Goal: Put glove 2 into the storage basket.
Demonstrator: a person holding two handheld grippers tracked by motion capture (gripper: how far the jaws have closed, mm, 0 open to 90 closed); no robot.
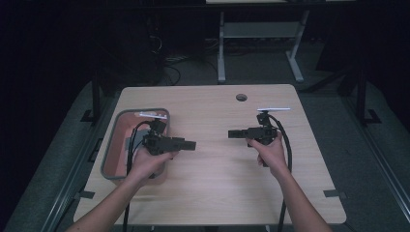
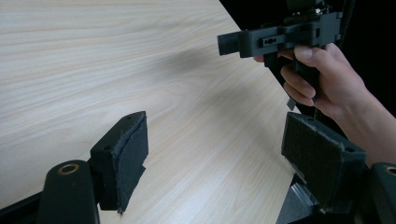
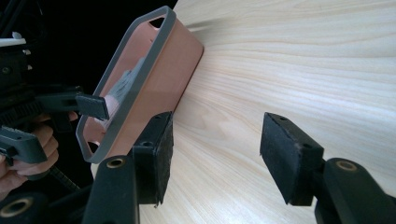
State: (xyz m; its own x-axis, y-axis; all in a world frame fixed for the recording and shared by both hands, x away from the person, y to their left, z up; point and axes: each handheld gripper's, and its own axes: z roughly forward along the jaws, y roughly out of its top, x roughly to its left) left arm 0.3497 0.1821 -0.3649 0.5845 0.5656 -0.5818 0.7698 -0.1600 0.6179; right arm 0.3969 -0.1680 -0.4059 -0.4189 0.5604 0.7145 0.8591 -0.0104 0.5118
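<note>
Two hand-held grippers faced each other above a wooden table (image 1: pixel 217 159), the left gripper (image 1: pixel 189 144) and right gripper (image 1: pixel 233 133) both with jaws spread, grasping nothing. The right gripper view revealed a pale object (image 3: pixel 122 88) inside the grey-rimmed pink bin (image 1: pixel 112 145) at the table's left edge.

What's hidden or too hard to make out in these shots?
- Contents of the pink bin: in the high view the left hand and left gripper cover much of it.
- Grey item in the bin: in the right gripper view, cut by the rim, too blurred to name.
- Right gripper: jaws too small in the high view.
</note>
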